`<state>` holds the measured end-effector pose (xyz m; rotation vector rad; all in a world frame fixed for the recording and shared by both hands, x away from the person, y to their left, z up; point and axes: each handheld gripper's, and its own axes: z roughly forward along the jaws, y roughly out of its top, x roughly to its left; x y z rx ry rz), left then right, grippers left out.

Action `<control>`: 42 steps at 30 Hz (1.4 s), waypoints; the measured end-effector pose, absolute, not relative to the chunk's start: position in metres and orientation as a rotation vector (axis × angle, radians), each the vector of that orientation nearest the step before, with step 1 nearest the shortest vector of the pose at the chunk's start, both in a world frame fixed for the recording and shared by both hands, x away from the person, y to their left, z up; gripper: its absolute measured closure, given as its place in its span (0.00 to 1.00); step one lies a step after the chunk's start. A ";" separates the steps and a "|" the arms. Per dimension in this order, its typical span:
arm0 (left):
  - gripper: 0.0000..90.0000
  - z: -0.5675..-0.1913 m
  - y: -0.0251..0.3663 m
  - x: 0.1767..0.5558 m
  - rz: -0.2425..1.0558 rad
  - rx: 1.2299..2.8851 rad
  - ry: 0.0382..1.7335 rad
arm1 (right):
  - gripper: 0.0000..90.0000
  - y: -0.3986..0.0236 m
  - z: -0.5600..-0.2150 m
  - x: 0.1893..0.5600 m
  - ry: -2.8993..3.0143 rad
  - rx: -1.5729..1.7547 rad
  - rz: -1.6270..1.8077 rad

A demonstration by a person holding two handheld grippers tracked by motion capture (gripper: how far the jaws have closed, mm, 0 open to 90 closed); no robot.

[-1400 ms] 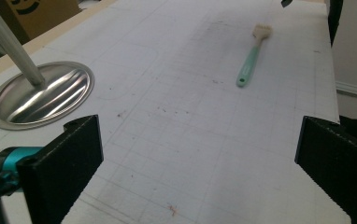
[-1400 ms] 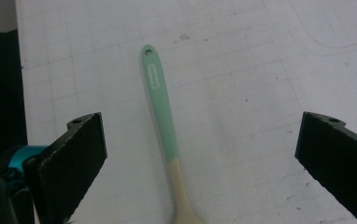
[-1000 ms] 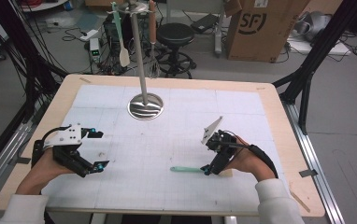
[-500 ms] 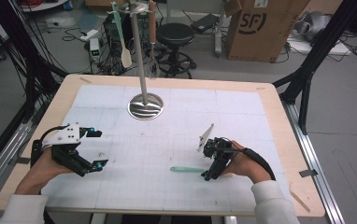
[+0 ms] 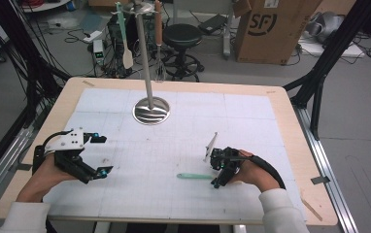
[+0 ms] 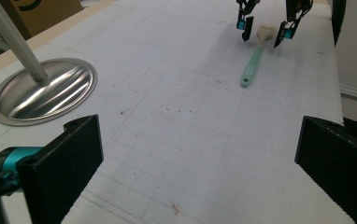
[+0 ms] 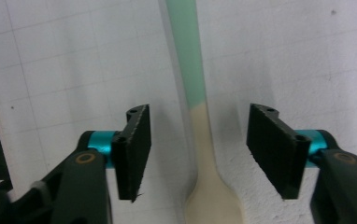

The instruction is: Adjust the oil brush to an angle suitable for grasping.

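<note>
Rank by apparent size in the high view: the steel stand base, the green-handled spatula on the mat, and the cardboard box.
1. cardboard box, though it stands farther off
2. steel stand base
3. green-handled spatula, partly hidden by the right gripper

left tongs (image 5: pixel 102 155) wide open, right tongs (image 5: pixel 216 174) closing, angled down

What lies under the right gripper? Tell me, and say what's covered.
Under the right gripper lies a spatula on the white gridded mat, its cream neck between the open jaws, untouched; the jaws have just been closing. The blade's lower end is cut off at the picture's edge.
</note>
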<state>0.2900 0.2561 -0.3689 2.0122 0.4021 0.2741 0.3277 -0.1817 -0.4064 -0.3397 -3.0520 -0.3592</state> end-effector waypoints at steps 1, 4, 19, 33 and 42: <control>0.02 -0.369 0.256 0.290 0.273 2.012 0.402 | 0.51 -0.182 -0.406 0.328 -3.050 -0.336 -0.353; 0.02 -0.369 0.256 0.290 0.273 2.013 0.405 | 0.57 -0.181 -0.406 0.328 -3.053 -0.338 -0.337; 0.02 -0.369 0.256 0.290 0.277 2.011 0.404 | 0.86 -0.168 -0.407 0.330 -3.067 -0.313 -0.178; 0.02 -0.369 0.256 0.290 0.278 2.010 0.405 | 0.92 -0.163 -0.397 0.328 -3.074 -0.291 -0.229; 0.02 -0.369 0.257 0.292 0.276 2.011 0.408 | 0.92 -0.174 -0.357 0.332 -3.058 -0.351 -0.537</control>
